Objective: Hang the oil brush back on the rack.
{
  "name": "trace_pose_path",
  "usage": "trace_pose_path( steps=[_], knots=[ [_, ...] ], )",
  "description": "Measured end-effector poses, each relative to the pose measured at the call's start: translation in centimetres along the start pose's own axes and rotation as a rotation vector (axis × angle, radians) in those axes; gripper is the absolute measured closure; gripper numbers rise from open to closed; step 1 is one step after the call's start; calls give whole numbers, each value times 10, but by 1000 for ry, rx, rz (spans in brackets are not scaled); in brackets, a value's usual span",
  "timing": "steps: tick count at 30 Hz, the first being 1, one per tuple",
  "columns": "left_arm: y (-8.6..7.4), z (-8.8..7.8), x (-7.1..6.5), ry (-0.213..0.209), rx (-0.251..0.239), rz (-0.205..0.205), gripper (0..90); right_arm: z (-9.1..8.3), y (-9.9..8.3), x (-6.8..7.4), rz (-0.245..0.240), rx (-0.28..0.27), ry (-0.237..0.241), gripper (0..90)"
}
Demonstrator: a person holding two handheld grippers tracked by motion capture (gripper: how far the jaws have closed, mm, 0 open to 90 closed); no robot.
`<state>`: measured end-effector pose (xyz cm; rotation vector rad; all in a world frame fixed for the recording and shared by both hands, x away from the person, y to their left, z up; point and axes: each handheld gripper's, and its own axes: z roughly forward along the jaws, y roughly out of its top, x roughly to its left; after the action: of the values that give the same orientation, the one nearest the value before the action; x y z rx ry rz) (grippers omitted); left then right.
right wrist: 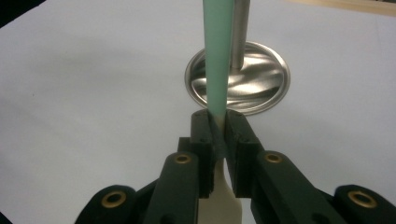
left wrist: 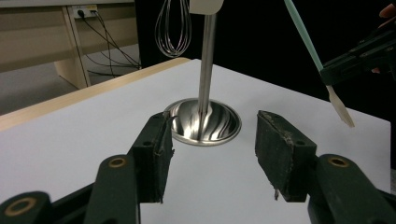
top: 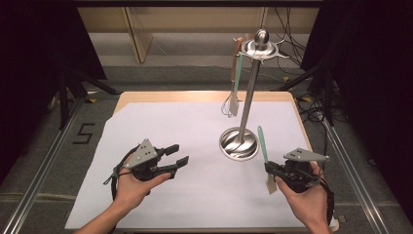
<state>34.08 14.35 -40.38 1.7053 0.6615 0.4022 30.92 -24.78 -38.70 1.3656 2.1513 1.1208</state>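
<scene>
Two hands entered from the near edge of the surface (top: pixel 160 126), each carrying a gripper. Right gripper (top: pixel 271 169), near the right edge, had its fingers (right wrist: pixel 205 140) clamped on the spatula (top: pixel 263 146) where the green handle meets the pale blade; handle pointed up and away, blade hung down, clear of the surface. Grip low on the utensil probably kept the handle's end free for hooking onto the rack. Left gripper (top: pixel 176 155), toward the near-left part of the surface, held nothing; fingers (left wrist: pixel 154 158) stood apart, aimed at the stand's base, apparently on standby. Steel hanging stand (top: pixel 251 92) stood right of centre, toward the far edge, round base (top: pixel 238 144) resting flat. Whisk (top: pixel 228 105) and a second spatula (top: pixel 235 92) already hung from its top ring.
</scene>
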Motion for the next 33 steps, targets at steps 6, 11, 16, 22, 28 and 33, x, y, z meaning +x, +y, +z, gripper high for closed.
trace_pose_path(
  steps=[6,11,16,22,28,33],
  knots=[
    [8,11,-2,-21,5,7,478,-6,0,2,22,-51,16,832],
    [16,28,-8,-50,1,15,480,-12,2,4,21,-89,-18,832],
    [28,44,-14,-79,-6,22,472,-15,5,12,65,-136,-17,832],
    [45,59,-20,-103,-34,21,472,-17,7,17,78,-167,-16,832],
    [59,76,-33,-136,-50,23,473,-14,11,23,66,-188,-14,832],
    [70,89,-42,-166,-51,34,473,-14,13,25,42,-198,-19,832]
  ],
)
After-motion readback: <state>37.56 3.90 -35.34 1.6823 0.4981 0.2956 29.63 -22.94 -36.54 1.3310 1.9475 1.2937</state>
